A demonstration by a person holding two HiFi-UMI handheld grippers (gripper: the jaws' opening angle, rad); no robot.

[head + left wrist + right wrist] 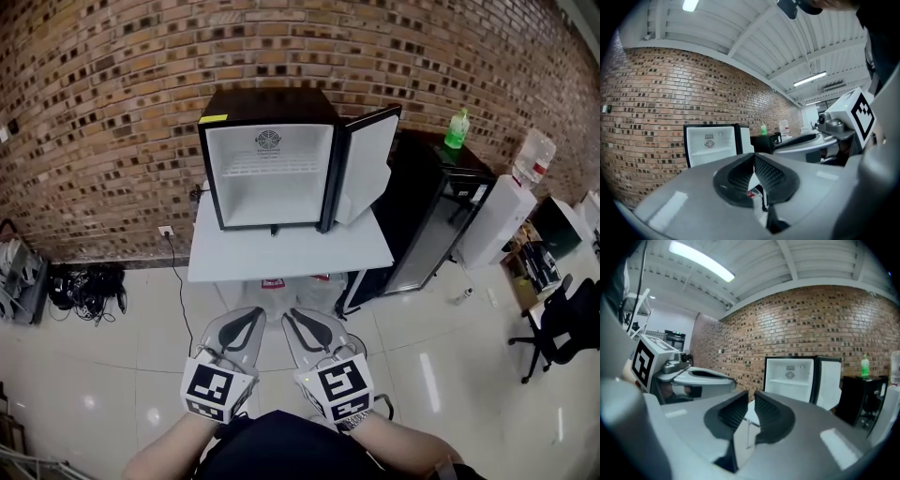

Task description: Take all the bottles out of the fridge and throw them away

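Note:
The black mini fridge (272,169) stands on a white table (281,253) with its door (367,169) swung open to the right. Its white inside shows no bottles. It also shows far off as the fridge (710,143) in the left gripper view and the fridge (790,378) in the right gripper view. My left gripper (246,317) and right gripper (302,319) are held side by side low near my body, well short of the table. The left gripper (753,157) has its tips touching, with nothing in them. The right gripper (751,401) shows a narrow gap with nothing between.
Clear plastic with red labels (272,283), seemingly bottles, lies under the table's front edge. A green bottle (457,129) stands on a black cabinet (427,206) right of the fridge, beside a water dispenser (502,216). An office chair (562,323) is far right; cables (89,286) lie left.

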